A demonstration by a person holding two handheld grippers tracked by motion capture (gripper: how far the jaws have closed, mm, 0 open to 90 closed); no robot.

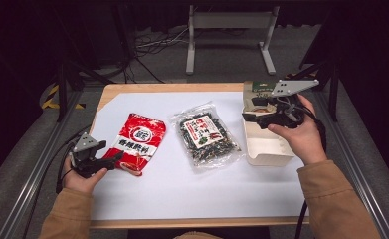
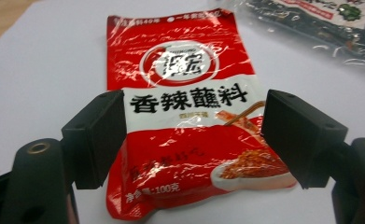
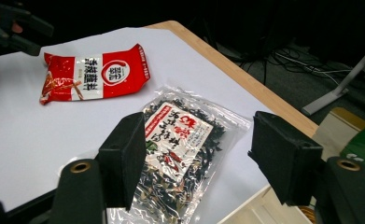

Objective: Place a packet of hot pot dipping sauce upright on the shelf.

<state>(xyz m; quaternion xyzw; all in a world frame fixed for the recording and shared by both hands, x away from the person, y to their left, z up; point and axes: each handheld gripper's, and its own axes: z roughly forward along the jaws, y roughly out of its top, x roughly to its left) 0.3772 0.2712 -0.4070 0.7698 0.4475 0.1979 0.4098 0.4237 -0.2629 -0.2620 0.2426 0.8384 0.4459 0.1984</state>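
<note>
High view: a white sheet [image 1: 182, 189] covers a wooden table [image 1: 147, 88]. A red packet [image 1: 138, 143] lies left of centre, and a clear bag of dark dried pieces [image 1: 207, 135] lies at centre, just apart from it. An open cardboard box [image 1: 265, 147] sits at the right edge. The left gripper [image 1: 110, 162], held low at near left, points its tips at the packet's near end. The right gripper [image 1: 250, 113] is held above the box's far part, pointing left.

Left gripper view: the jaws stand wide, one on each side of the red packet [image 2: 189, 121], which lies flat on the sheet between them; whether they touch it I cannot tell. The clear bag [image 2: 320, 23] is at far right.

Right gripper view: the jaws are spread wide and hold nothing, above the clear bag [image 3: 180, 154]. The red packet [image 3: 94, 74] lies farther off, and the box rim [image 3: 255, 210] is near.
</note>
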